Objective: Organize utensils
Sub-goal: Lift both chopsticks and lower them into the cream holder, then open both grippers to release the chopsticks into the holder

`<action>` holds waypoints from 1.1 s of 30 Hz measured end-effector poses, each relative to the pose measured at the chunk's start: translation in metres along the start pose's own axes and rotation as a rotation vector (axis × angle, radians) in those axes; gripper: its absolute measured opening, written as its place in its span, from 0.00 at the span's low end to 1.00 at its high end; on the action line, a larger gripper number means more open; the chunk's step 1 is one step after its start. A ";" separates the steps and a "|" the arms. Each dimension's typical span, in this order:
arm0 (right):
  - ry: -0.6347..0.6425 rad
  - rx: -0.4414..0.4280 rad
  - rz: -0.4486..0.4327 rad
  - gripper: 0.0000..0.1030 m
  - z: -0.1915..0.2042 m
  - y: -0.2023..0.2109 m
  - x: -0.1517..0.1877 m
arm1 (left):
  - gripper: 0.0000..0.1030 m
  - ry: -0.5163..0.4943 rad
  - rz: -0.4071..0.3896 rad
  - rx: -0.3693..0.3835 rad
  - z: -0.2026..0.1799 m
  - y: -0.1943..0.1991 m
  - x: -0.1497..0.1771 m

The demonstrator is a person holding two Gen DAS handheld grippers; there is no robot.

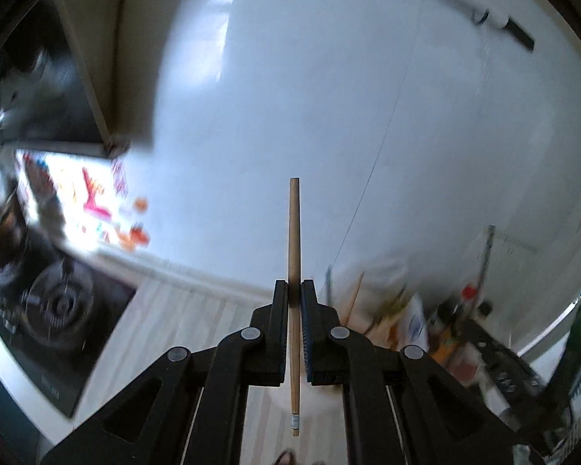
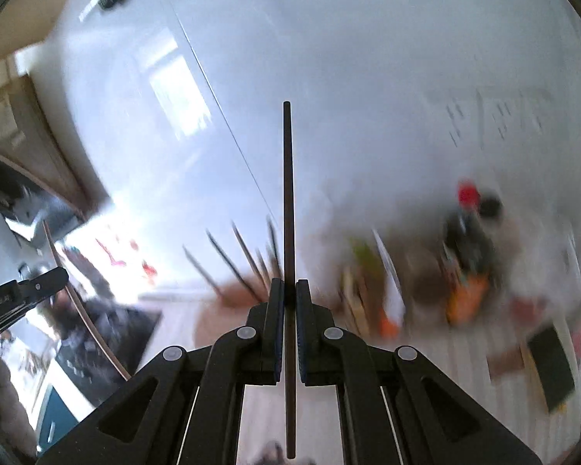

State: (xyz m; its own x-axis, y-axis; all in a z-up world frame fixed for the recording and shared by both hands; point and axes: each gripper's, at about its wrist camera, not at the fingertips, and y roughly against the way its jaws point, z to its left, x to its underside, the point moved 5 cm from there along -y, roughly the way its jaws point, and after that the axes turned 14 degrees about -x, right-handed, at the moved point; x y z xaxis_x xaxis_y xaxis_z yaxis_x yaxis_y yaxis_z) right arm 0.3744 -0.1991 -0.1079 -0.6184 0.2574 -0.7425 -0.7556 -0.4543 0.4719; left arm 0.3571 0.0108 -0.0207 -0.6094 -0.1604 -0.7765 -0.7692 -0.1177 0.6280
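The left hand-held gripper (image 1: 294, 285) clamps a wooden chopstick (image 1: 294, 232), the right hand-held gripper (image 2: 289, 283) a dark chopstick (image 2: 287, 193); both sticks run along the fingers, toward the blurred holder (image 2: 232, 290) ahead and below.

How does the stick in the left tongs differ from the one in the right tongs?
The wooden chopstick in the left tongs is light tan; the dark chopstick in the right tongs is near black. The wooden one looks thicker and has a pale band near its lower end; the dark one is slimmer and plain. Both stand clamped upright between shut jaws, ends sticking out either side.
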 end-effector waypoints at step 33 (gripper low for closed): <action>0.070 -0.004 -0.037 0.07 0.008 -0.129 -0.026 | 0.12 -0.089 0.213 0.138 -0.046 -0.113 -0.012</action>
State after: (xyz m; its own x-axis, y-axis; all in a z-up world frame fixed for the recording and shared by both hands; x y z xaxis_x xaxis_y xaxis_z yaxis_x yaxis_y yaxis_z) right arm 0.4861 -0.1403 -0.1457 -0.5732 0.2135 -0.7911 -0.7767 -0.4494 0.4414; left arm 0.4604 -0.0188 -0.0796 -0.7704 -0.0797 -0.6326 -0.6367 0.0452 0.7698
